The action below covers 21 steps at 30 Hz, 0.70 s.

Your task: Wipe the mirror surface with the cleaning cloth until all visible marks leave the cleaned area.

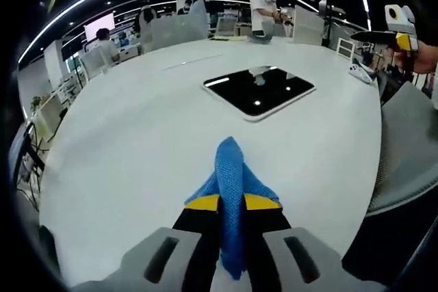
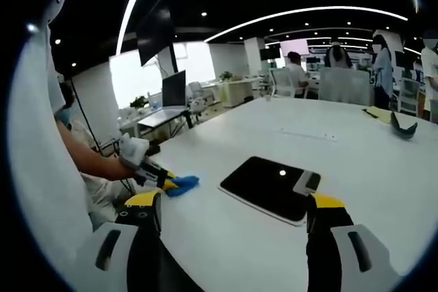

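Left gripper clamps the cloth short of the mirror; press flat, overlapping strokes. Right gripper gapes empty.

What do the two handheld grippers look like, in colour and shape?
The left gripper has light grey moulded bodies with dark slots, black jaws and yellow tips. The right gripper has the same build: grey slotted bodies, black jaws, yellow tips. The hand on the left gripper wears a white glove.
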Each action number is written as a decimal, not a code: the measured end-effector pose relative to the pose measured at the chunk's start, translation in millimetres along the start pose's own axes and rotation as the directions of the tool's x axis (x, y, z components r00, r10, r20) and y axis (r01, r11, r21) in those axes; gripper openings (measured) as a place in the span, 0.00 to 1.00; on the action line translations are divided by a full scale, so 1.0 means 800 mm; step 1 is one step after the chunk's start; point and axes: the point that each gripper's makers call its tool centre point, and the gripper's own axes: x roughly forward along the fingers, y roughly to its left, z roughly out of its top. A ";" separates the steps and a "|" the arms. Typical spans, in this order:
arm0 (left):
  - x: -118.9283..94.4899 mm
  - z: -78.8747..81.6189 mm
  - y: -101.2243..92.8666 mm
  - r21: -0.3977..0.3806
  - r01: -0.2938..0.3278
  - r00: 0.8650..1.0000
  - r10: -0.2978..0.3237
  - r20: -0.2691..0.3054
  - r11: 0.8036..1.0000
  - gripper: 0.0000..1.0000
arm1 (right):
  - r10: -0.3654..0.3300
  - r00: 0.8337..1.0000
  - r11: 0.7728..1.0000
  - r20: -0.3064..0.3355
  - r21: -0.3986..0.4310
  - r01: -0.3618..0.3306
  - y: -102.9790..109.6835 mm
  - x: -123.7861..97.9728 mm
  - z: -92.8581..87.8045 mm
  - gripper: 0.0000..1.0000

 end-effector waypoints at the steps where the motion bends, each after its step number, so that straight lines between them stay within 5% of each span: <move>1: 0.000 0.000 0.000 -0.007 0.001 1.000 -0.001 -0.002 1.000 0.08 | -0.001 1.000 1.000 -0.001 0.001 0.001 0.000 0.000 0.000 0.87; 21: 0.001 0.002 0.000 0.010 -0.009 1.000 0.009 0.018 1.000 0.07 | 0.008 1.000 1.000 0.000 0.006 -0.008 -0.001 -0.001 0.000 0.86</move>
